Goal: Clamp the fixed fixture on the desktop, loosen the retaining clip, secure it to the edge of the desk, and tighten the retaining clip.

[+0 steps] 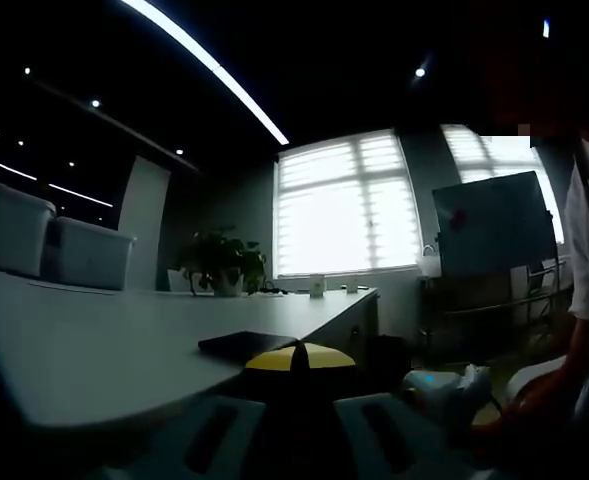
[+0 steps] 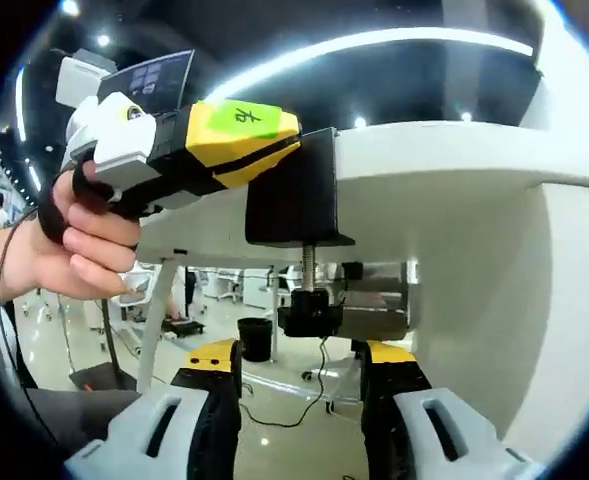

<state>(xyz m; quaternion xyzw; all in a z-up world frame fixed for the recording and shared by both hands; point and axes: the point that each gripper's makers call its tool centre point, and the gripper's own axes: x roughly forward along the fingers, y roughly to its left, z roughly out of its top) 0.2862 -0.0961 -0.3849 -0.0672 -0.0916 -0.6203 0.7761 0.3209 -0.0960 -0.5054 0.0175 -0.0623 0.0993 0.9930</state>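
While the left gripper grips the black metal clamp fixture on the white worktop, the open, empty right gripper should turn the black screw knob squarely.

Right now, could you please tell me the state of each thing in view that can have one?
Black clamp: hooked over the desk edge, held in place by the left gripper.
Clamp screw: hanging below the desk, its knob above the right gripper's fingers.
Left gripper: shut on the clamp's top.
Right gripper: open, fingers apart below the knob.
Ceiling light strip: on.
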